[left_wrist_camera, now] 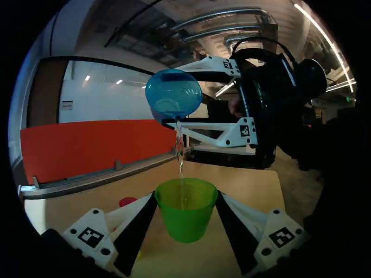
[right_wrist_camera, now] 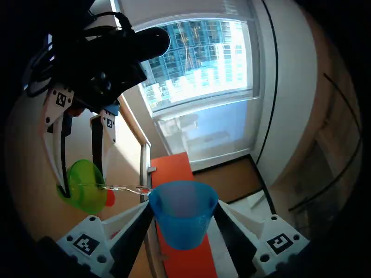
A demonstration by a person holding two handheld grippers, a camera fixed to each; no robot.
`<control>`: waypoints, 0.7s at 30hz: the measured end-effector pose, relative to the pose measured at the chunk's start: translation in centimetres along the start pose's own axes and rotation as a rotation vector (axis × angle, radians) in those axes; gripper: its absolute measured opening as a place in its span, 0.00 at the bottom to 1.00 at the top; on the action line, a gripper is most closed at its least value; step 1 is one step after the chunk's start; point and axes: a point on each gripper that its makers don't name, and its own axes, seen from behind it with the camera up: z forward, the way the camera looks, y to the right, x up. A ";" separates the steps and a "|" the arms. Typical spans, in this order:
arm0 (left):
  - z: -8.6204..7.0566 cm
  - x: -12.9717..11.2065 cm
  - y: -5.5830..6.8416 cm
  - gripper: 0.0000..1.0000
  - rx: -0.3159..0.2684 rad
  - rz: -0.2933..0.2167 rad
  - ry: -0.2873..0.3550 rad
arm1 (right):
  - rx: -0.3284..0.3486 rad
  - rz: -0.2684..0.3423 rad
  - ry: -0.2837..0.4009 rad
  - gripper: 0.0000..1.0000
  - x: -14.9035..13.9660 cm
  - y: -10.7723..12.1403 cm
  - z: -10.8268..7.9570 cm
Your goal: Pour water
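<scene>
Your left gripper (left_wrist_camera: 185, 197) pinches the translucent green plastic cup (left_wrist_camera: 185, 220) upright over the pale wooden table (left_wrist_camera: 246, 185). Your right gripper (right_wrist_camera: 183, 206) clamps the blue plastic cup (right_wrist_camera: 183, 220), tipped, its thin water stream (left_wrist_camera: 180, 153) falling in. An orange wall panel (left_wrist_camera: 83, 143) runs behind.

Office-like space: exposed ceiling ducts (left_wrist_camera: 218, 16), strip lights (left_wrist_camera: 321, 33), glass partition (left_wrist_camera: 106, 99), big window (right_wrist_camera: 199, 60) onto high-rises.

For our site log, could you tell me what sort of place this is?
Probably an office or lab: exposed ceiling pipes, a wooden table, a large window facing tall buildings.
</scene>
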 end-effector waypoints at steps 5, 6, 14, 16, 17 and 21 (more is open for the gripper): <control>0.0 0.2 0.0 0.88 0.001 0.003 0.002 | -0.003 -0.031 -0.003 0.89 0.0 0.1 0.1; 0.1 0.2 0.0 0.88 0.001 0.003 0.002 | -0.004 -0.035 -0.003 0.89 0.0 0.2 0.0; 0.2 0.2 0.1 0.87 -0.003 0.005 0.002 | -0.011 -0.063 -0.002 0.89 0.2 0.6 -0.1; 0.2 0.2 0.1 0.88 -0.002 0.006 0.003 | -0.014 -0.073 -0.001 0.89 0.2 0.7 -0.1; 0.2 0.2 0.1 0.88 -0.002 0.006 0.003 | -0.015 -0.079 0.000 0.89 0.2 0.7 -0.1; 0.2 0.3 0.1 0.88 -0.002 0.004 0.005 | -0.020 -0.104 -0.001 0.89 0.3 0.9 -0.2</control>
